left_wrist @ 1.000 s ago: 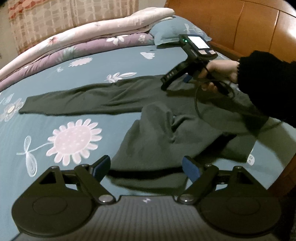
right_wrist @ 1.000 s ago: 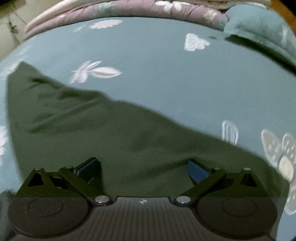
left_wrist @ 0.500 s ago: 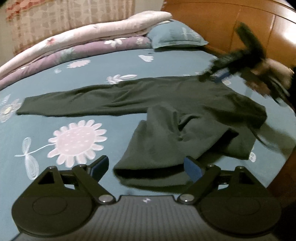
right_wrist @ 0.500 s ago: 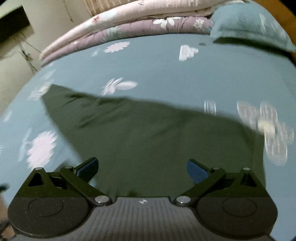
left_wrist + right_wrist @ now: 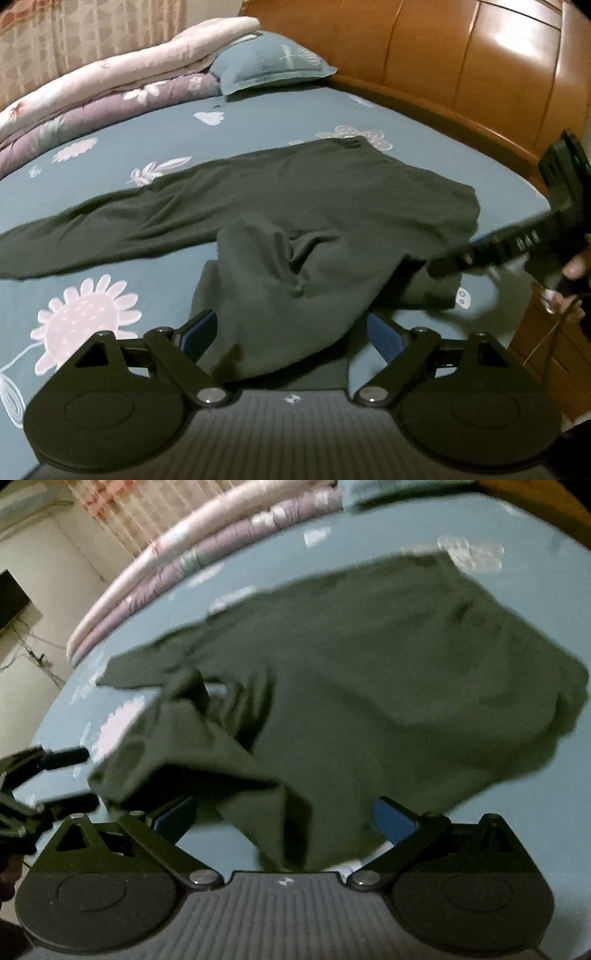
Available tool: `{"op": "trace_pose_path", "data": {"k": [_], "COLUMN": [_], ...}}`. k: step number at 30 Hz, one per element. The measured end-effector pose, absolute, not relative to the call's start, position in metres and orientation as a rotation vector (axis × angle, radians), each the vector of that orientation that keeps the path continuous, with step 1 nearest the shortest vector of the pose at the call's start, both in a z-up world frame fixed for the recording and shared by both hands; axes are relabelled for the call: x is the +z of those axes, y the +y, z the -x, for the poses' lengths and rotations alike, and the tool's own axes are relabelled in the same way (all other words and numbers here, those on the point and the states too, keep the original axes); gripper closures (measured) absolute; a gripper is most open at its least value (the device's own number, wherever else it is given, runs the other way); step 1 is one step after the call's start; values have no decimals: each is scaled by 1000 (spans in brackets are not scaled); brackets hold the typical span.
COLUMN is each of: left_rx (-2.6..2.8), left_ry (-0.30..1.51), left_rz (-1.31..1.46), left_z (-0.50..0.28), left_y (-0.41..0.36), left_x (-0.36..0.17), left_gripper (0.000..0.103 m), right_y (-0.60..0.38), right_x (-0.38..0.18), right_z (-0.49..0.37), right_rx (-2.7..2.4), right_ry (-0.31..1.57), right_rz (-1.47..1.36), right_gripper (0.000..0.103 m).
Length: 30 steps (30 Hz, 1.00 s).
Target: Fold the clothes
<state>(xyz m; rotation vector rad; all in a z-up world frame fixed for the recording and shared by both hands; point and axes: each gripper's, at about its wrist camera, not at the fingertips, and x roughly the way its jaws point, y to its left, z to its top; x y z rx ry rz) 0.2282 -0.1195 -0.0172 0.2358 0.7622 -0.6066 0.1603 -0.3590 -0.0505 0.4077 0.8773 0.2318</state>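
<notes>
Dark green trousers (image 5: 332, 206) lie on the blue flowered bedsheet (image 5: 258, 122), waistband end toward the wooden headboard (image 5: 461, 66); far leg is stretched flat away from the headboard, near leg is crumpled and bunched back on itself, its loose end toward the bed's near edge. Left gripper (image 5: 291, 332) hangs over that bunched leg end, jaws spread wide, blue pads either side of the cloth, nothing pinched as far as the left wrist view shows. Right gripper (image 5: 284, 816) also stands wide open, empty, a drooping fold of the same garment between its pads but not clamped; right wrist view is motion-blurred so edges are soft. In the left wrist view the right gripper shows as a dark blurred bar with a hand on it, on the headboard side of the trousers by the waist corner. Step in hand, judging by layout: get hold of the messy near leg to straighten it or lay it over the flat leg. To do it well: the left tool should drop onto the hem edge, not mid-bunch, and bite a single layer's end rather than the whole wad; the right tool should take the waist or crotch end nearer the headboard so the leg gets tensioned between the two points. Lift only enough to clear the sheet, pull away from the headboard to unkink, then match the seam to the far leg. Risks: grabbing the sheet along with the cloth, or dragging the already flat leg out of line.
</notes>
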Motion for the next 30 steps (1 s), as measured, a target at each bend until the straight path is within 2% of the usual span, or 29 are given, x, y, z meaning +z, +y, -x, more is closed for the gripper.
{"op": "trace_pose_path", "data": {"k": [4,7,13,18,24,25,26,30], "left_rx": [-592,-572,-535,-543,-556,-552,-549,-533], "left_ry": [762,769,785,757,760,763,768,785], "left_rz": [-241,-242,-225,-234,-280,-288,-291,-279], "left_z": [-227,-224,-227,-232,-227,-226,-225,-227], "left_y": [-119,-114,-108,-121,-140,-142,-143,-145], "left_x": [-16,-17,-16,-10,-11,-11,-11,-12], "left_gripper": [15,15,15,15,15,15,15,15], "right_y": [-352,-343,-342,-395,-450,-457,-464,-463], "right_x": [-54,-71,-57,-21,-52,-58,-59,-50], "right_z": [-183,-188,-175,-182,-211,-209,-203,-193], "right_rx": [243,314,461,275,14,-29,-39,-137], "right_ry": [839,940,1017,813,795,793,758,718], "right_rz": [-468,-541,-574,-518,-518,-507,-502,-520], "right_gripper": [0,0,0,0,0,6,6,2]}}
